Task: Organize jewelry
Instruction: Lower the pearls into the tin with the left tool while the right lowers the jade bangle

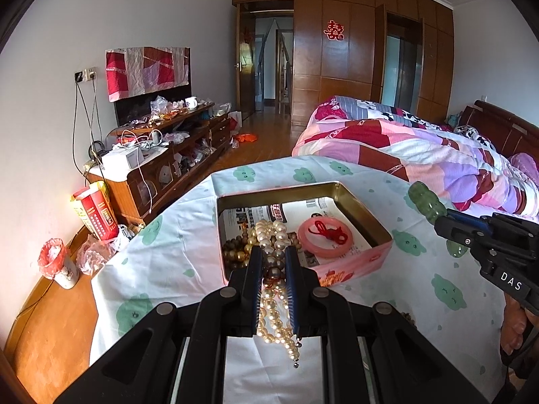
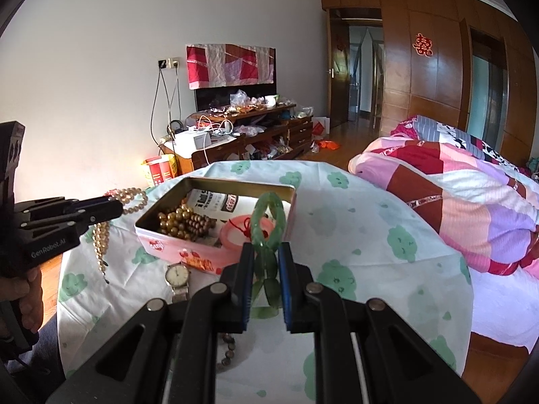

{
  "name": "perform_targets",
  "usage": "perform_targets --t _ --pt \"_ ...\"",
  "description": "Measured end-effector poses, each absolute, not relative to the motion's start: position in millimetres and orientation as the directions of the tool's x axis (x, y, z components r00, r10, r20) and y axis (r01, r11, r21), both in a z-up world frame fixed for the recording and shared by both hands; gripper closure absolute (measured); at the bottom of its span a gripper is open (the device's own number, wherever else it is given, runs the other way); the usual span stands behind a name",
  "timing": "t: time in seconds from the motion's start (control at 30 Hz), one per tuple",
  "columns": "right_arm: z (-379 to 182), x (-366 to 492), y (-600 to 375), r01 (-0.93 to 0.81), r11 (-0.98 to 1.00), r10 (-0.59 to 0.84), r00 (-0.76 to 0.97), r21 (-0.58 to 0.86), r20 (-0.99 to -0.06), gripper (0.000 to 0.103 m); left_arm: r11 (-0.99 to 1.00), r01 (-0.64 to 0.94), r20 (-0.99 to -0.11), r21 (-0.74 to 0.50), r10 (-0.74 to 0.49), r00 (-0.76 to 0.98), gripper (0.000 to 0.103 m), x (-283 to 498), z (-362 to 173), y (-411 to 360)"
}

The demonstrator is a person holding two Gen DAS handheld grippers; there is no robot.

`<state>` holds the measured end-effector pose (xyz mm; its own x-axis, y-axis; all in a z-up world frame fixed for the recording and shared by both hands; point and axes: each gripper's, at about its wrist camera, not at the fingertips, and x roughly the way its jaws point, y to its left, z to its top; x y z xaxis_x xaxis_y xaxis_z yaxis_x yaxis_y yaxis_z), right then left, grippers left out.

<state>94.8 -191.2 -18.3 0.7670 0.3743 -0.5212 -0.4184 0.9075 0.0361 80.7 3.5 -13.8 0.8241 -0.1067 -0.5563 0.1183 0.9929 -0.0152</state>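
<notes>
**Desk editor:** Pearls first — what has them?

**Photographer:** Pearl necklace [image 1: 274,289] is pinched between the pads of the left tool [image 1: 273,252], strands dangling just short of the tin [image 1: 365,213], likely so they clear its near wall and drop in without snagging.

**Desk editor:** And the right?

**Photographer:** Right tool [image 2: 266,252] is closed on a green jade bracelet [image 2: 268,222], held upright over the tin's near edge. Inside the tin lie brown beads [image 2: 183,222] and a pink bangle [image 1: 325,235] on newspaper lining.

**Desk editor:** Anything left out?

**Photographer:** A wristwatch [image 2: 177,276] lies on the desk [image 2: 363,235], just before the tin.
</notes>
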Motion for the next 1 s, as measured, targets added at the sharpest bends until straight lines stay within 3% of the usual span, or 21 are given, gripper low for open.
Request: perform_targets --t 1.0 --pt "0.0 146.3 -154.8 -0.482 0.876 0.412 0.746 0.002 -0.524 0.086 0.994 0.111 -0.578 0.012 -0.083 0.812 0.091 124.4 -12.8 8.6"
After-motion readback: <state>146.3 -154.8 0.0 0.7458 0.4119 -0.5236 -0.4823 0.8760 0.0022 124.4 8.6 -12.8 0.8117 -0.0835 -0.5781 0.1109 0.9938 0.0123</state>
